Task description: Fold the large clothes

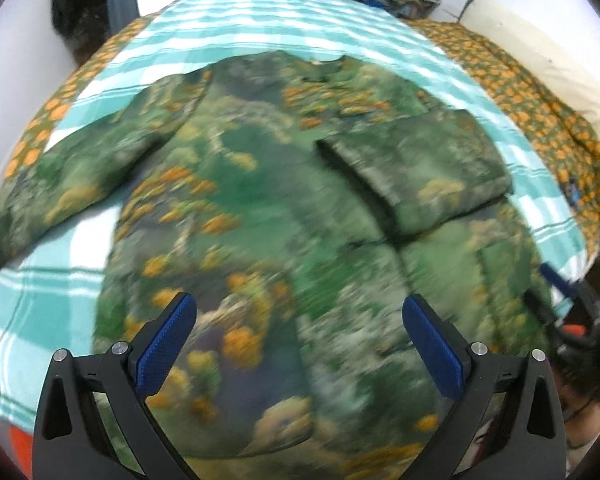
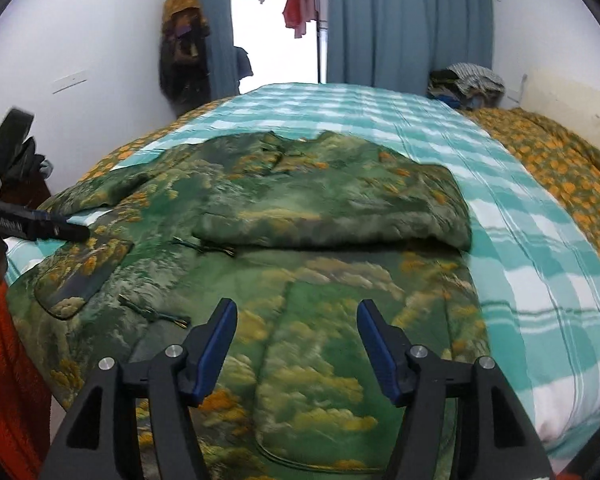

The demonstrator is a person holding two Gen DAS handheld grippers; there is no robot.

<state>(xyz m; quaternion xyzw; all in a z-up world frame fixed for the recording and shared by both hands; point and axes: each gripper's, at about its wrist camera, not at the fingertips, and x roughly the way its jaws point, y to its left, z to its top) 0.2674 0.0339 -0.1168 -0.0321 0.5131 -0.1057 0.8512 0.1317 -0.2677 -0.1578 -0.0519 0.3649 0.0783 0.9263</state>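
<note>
Light: bright daylight from blown-out doorway [image 2: 276, 40] behind bed [image 2: 520, 280] | blur: motion smear across both views, worst on jacket [image 1: 260, 208] | edges: fisheye bending, dark corners

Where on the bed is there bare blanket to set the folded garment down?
Bare checked blanket lies beyond the green jacket toward the curtains, and in a strip along its right, bordered by the orange floral quilt. The near middle is jacket-covered; the far right corner holds a clothes pile.

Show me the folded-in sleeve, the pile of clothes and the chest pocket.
Folded sleeve [image 2: 340, 216], right wrist view, mid-sleeve.
Pile of clothes [image 2: 466, 84], right wrist view, top.
Chest pocket [image 2: 80, 276], right wrist view, pocket centre.
</note>
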